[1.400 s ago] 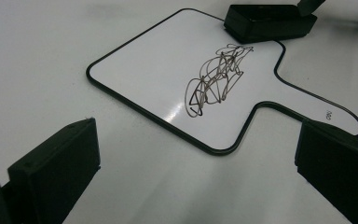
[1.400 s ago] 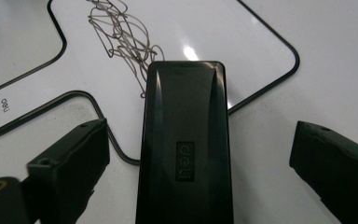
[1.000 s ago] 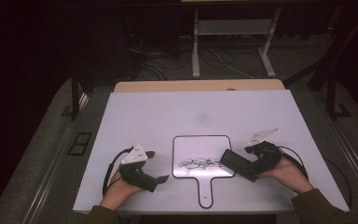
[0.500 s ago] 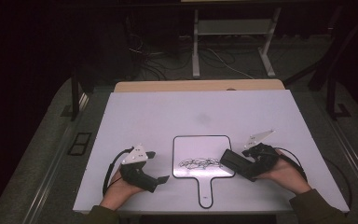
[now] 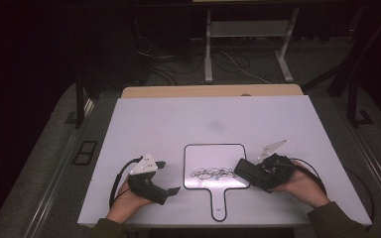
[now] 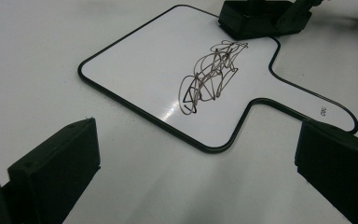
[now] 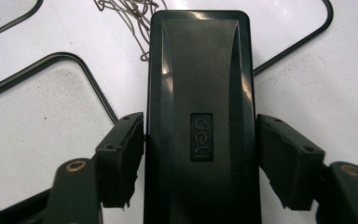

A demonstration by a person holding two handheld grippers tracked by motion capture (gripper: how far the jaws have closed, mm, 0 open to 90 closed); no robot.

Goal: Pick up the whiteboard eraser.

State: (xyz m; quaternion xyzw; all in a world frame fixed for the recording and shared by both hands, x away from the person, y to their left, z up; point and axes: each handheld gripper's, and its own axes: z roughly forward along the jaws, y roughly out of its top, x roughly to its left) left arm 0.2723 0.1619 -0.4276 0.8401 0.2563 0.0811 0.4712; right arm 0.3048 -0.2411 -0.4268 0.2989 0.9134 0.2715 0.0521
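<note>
Eraser, black and block-shaped, is sitting clamped between the right tongs' jaws, its far end overlapping the scribbled whiteboard. Left tongs are gaping wide, empty, whiteboard lying just beyond on the bench.

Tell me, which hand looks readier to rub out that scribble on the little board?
The right. Its gripper is clamped on the black eraser, which already overlaps the whiteboard beside the scribble. The left gripper is open, holds nothing, and sits off the board's left edge.
</note>
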